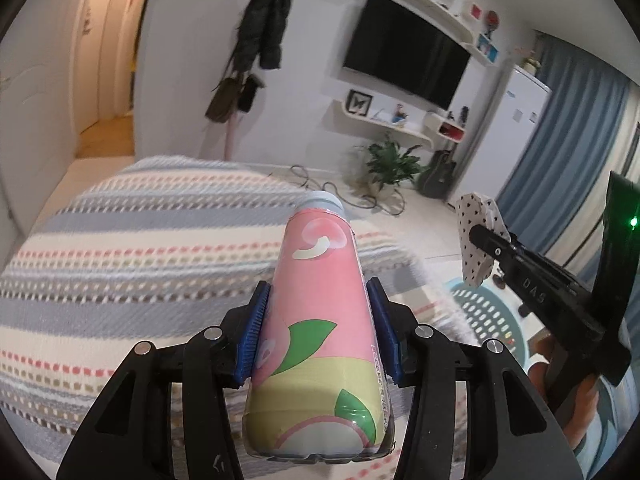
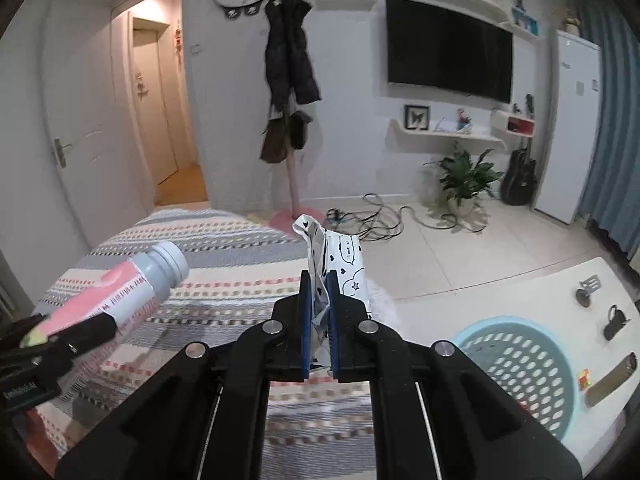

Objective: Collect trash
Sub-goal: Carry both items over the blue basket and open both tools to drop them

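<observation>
My left gripper (image 1: 318,320) is shut on a pink peach-print bottle (image 1: 316,308) with a pale grey cap, held above the striped bed. The bottle also shows at the left of the right wrist view (image 2: 132,284). My right gripper (image 2: 319,320) is shut on a crumpled white wrapper with black hearts (image 2: 340,260), held over the bed's edge. The wrapper (image 1: 476,236) and the right gripper (image 1: 486,236) also show at the right of the left wrist view. A light blue perforated basket (image 2: 516,368) sits low on the right, below the right gripper.
A striped blanket (image 1: 140,260) covers the bed below both grippers. A white table (image 2: 600,300) to the right holds small items beside the basket. Cables (image 2: 380,216), a potted plant (image 2: 464,180) and a coat stand (image 2: 290,100) are on the tiled floor beyond.
</observation>
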`<state>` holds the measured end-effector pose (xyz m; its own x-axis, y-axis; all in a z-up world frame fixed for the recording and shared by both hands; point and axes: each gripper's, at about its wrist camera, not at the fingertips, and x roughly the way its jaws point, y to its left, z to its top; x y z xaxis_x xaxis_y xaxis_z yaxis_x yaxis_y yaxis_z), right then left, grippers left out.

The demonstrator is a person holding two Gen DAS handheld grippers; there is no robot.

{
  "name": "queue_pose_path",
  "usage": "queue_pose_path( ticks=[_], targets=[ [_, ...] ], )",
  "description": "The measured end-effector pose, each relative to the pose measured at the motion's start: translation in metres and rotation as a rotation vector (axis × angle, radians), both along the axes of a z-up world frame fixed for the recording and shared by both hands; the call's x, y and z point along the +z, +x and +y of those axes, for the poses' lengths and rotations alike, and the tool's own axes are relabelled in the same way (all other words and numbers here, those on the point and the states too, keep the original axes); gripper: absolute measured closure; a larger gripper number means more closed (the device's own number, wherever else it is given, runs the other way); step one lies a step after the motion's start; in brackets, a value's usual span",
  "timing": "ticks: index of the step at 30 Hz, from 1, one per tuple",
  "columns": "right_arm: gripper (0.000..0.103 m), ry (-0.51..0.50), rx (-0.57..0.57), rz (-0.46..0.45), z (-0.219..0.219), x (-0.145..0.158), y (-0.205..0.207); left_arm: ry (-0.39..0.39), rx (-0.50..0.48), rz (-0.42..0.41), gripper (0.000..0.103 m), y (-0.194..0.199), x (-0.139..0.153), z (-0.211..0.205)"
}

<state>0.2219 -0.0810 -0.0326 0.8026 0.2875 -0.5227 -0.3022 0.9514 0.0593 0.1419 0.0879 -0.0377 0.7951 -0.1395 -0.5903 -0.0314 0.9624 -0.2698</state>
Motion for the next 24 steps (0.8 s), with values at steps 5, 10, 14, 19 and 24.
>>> queue_pose_path(
  ticks=[5, 10, 14, 19, 24],
  targets=[
    [0.098, 0.04, -0.069, -0.008, -0.041, 0.005, -0.003, 0.021, -0.075, -0.03, 0.056, 0.009, 0.016, -0.037],
    [0.098, -0.017, -0.212, -0.039, -0.085, 0.002, -0.006, 0.04, -0.173, -0.043, 0.056, 0.021, 0.023, -0.086],
    [0.098, 0.028, -0.293, -0.001, -0.127, -0.009, -0.005, 0.049, -0.248, -0.024, 0.056, 0.038, 0.02, -0.122],
    [0.098, 0.075, -0.376, 0.067, -0.173, -0.031, -0.003, 0.062, -0.339, 0.009, 0.056, 0.06, 0.01, -0.166],
    [0.098, 0.108, -0.432, 0.151, -0.208, -0.058, 0.003, 0.085, -0.426, 0.051, 0.056, 0.073, -0.009, -0.21]
  ],
)
